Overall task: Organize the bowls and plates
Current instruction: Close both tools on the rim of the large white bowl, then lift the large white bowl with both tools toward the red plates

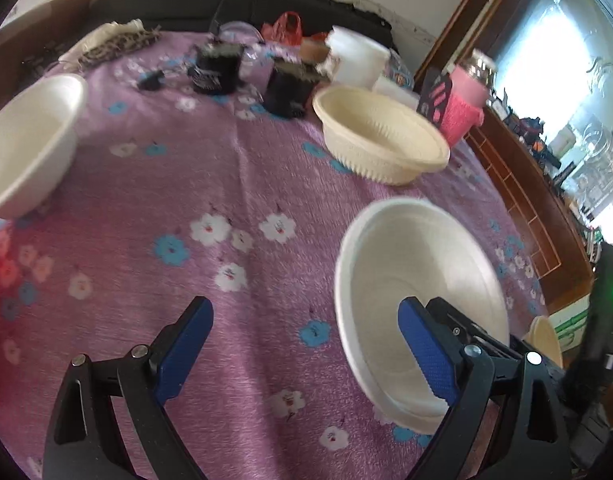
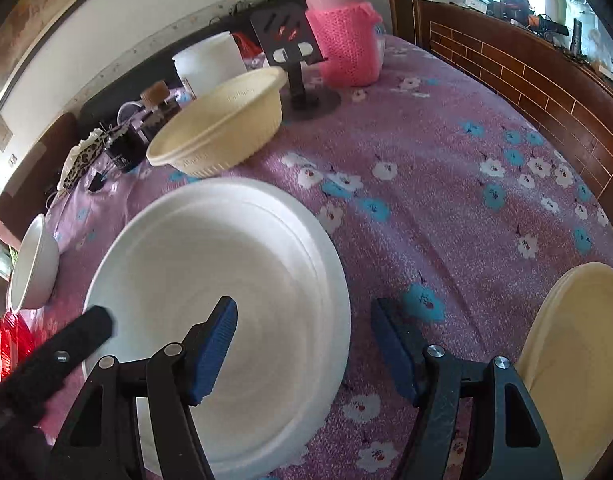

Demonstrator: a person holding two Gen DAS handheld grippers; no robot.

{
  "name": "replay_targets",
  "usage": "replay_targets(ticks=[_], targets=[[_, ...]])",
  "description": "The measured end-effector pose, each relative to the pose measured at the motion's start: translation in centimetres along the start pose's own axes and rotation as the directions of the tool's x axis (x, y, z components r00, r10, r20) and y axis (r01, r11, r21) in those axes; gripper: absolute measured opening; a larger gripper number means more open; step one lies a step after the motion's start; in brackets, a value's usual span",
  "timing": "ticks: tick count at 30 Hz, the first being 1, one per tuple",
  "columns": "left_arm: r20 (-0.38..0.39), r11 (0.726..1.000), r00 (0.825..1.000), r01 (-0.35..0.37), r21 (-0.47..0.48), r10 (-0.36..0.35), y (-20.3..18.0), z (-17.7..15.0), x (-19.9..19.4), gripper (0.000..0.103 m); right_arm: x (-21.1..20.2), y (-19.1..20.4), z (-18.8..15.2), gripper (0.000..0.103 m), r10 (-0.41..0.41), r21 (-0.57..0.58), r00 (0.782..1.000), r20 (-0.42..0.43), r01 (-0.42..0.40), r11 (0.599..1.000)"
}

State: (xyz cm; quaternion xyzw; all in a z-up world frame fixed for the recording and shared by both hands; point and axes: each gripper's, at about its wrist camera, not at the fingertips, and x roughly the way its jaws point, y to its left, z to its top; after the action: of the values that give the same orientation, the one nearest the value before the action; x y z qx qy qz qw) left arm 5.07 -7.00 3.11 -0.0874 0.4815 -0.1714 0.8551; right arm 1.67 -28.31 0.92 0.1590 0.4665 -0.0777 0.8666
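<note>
Your left claw (image 1: 302,344) is released wide over the purple flowered surface (image 1: 234,184), grasping nothing. Your right claw (image 2: 304,342) is also released; its left finger hangs over the big white bowl (image 2: 242,248), not pinching the rim. Further back the cream ribbed bowl (image 2: 222,120) stands near the far edge, before the pink flask (image 2: 346,40).

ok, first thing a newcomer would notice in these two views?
The big white bowl in the foreground on the purple floral tablecloth, with the right gripper open over its rim. Behind it sits a ribbed cream bowl, and a flask in a pink knitted sleeve stands at the far edge.
</note>
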Motion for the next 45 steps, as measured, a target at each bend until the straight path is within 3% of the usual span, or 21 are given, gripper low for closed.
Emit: replay_targets(ticks=[6, 7, 9, 10, 11, 14, 21, 26, 30, 37, 45], targets=[[-0.039, 0.999, 0.999, -0.036, -0.012, 0.036, -0.9, -0.3, 1.7, 0.091, -0.1, 0.0, -0.2, 0.053, -0.031, -0.002, 0.999, -0.008, 0.031, 1.000], [-0.046, 0.999, 0.998, -0.048, 0.013, 0.048, -1.4, -0.3, 1.8, 0.083, -0.1, -0.1, -0.1, 0.050, -0.034, -0.001, 0.999, -0.007, 0.034, 0.999], [-0.055, 0.994, 0.995, -0.078, 0.077, 0.082, -2.6, -0.5, 2.0, 0.057, -0.1, 0.1, -0.3, 0.042, -0.046, -0.013, 0.999, -0.004, 0.046, 0.999], [-0.074, 0.993, 0.994, -0.070, 0.098, 0.077, -3.2, -0.7, 2.2, 0.031, -0.2, 0.3, -0.4, 0.031, -0.050, -0.026, 0.999, -0.002, 0.050, 0.998], [-0.088, 0.992, 0.993, -0.065, 0.109, 0.075, -3.4, -0.9, 2.3, 0.014, -0.1, 0.5, -0.5, 0.024, -0.044, -0.033, 0.999, -0.003, 0.044, 0.998], [-0.093, 0.993, 0.993, -0.062, 0.102, 0.072, -3.9, -1.3, 2.0, 0.012, -0.2, 0.9, -0.8, 0.016, -0.015, -0.047, 1.000, -0.005, 0.015, 0.999], [-0.071, 0.994, 0.993, -0.085, 0.075, 0.091, -2.9, -2.1, 0.8, 0.013, -0.4, 1.9, -1.3, 0.016, 0.029, -0.080, 1.000, 0.002, -0.029, 0.996], [-0.039, 0.999, 0.999, -0.035, 0.033, 0.036, -1.4, -2.1, -1.0, 0.007, -2.1, 0.5, -0.5, 0.015, 0.161, -0.023, 0.985, 0.068, -0.159, 0.987], [-0.025, 1.000, 1.000, -0.002, 0.021, 0.002, -0.8, -2.3, -2.0, 0.008, -2.7, -0.4, -0.1, 0.015, 0.300, 0.024, 0.950, 0.086, -0.303, 0.953], [-0.019, 0.998, 0.998, 0.052, -0.022, -0.053, 0.1, -2.7, -2.8, 0.007, -3.6, 0.9, -0.5, 0.015, 0.320, -0.023, 0.939, 0.129, -0.320, 0.947], [0.031, 0.998, 0.999, 0.011, -0.060, -0.009, 1.7, -3.7, -4.9, 0.008, -3.0, 2.7, -1.3, 0.015, 0.353, -0.074, 0.931, 0.096, -0.347, 0.935]])
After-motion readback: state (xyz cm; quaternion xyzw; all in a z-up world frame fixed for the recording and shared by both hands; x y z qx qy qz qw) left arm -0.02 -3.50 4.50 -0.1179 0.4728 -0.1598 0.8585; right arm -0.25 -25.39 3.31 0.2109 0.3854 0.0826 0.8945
